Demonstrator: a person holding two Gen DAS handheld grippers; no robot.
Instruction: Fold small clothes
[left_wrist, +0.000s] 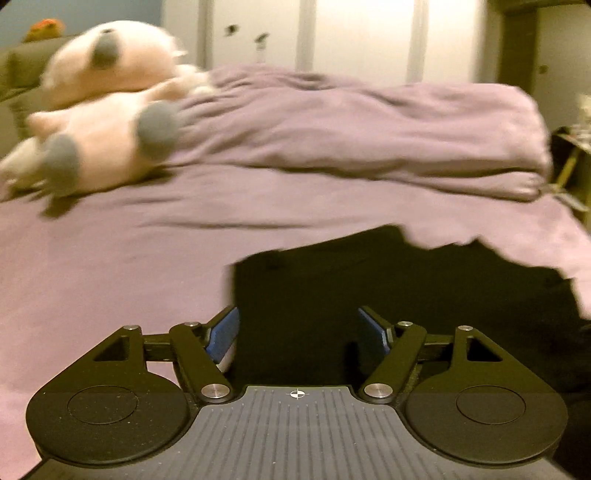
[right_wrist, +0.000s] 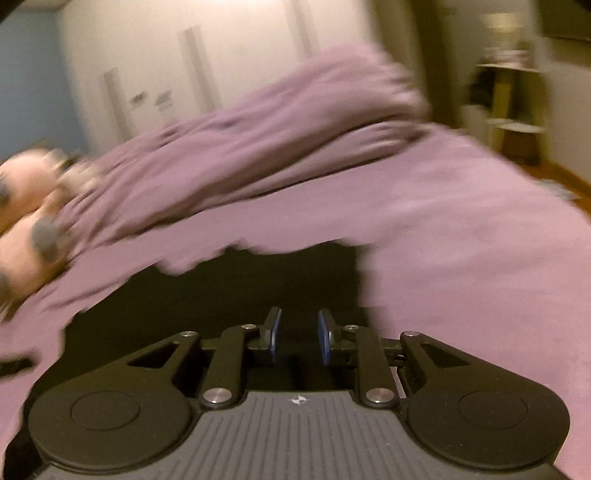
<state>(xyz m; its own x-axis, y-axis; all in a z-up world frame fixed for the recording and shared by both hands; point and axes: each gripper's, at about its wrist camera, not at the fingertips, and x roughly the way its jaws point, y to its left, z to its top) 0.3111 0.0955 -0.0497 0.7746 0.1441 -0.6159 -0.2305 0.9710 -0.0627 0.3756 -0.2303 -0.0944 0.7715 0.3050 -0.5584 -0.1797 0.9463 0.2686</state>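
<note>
**Black garment flat on the mauve bed, both grippers free of it**

A small black garment (left_wrist: 406, 295) of soft, matte cloth lies spread on the bed (left_wrist: 110, 277), whose mauve sheet looks smooth with a few shallow creases. The garment's far edge is ragged and wavy; its near part runs under both grippers, filling the 6 o'clock area of each wrist view.

The left gripper (left_wrist: 297, 334) has its blue, flat pads set wide apart with only dark cloth seen below the gap; nothing is pinched. The right gripper (right_wrist: 297, 336) has its jaws narrow, a slim gap between the blue pads, and no fabric caught there. Both have black, angular link arms with round silver pivots and a ribbed grey body.

At 12 o'clock a rumpled mauve duvet (left_wrist: 351, 122) is heaped in thick folds. At 10 o'clock in the left view lie fluffy cream plush toys (left_wrist: 110, 122) with round grey pads. The right view is motion-blurred.
</note>
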